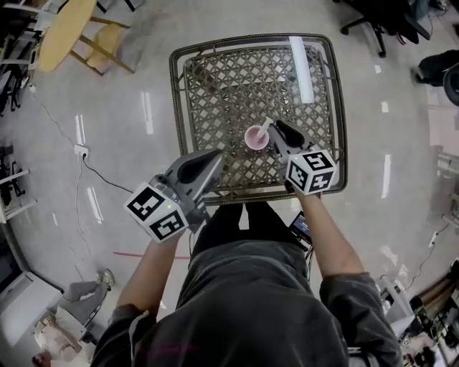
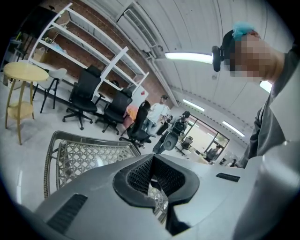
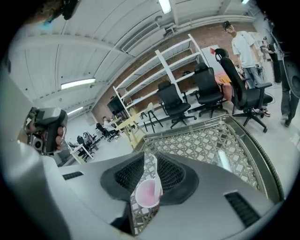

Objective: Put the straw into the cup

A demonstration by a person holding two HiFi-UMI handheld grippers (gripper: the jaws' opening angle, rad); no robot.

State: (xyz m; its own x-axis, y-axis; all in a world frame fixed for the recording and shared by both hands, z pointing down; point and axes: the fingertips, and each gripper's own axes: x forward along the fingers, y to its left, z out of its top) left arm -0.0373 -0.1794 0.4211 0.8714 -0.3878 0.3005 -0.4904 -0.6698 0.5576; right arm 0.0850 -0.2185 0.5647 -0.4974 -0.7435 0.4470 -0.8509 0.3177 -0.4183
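A pink cup [image 1: 254,138] stands near the front of the lattice table [image 1: 229,86]. A white straw [image 1: 264,128] sticks out of it, leaning to the back right. My right gripper [image 1: 276,127] is just right of the cup. In the right gripper view the straw [image 3: 155,174] rises from the cup [image 3: 146,194] between the jaws of my right gripper [image 3: 150,153]. It rests on the right pad, with a gap to the left pad, so the jaws are open. My left gripper [image 1: 214,156] hovers at the table's front left edge. In its own view my left gripper [image 2: 153,157] is shut and empty.
A raised metal rim [image 1: 251,192] runs round the table. A long white strip [image 1: 302,68] shows at its back right. On the floor are a yellow round table [image 1: 66,30], office chairs [image 1: 373,21] and a cable with a socket [image 1: 82,150]. A person [image 3: 243,47] stands far off.
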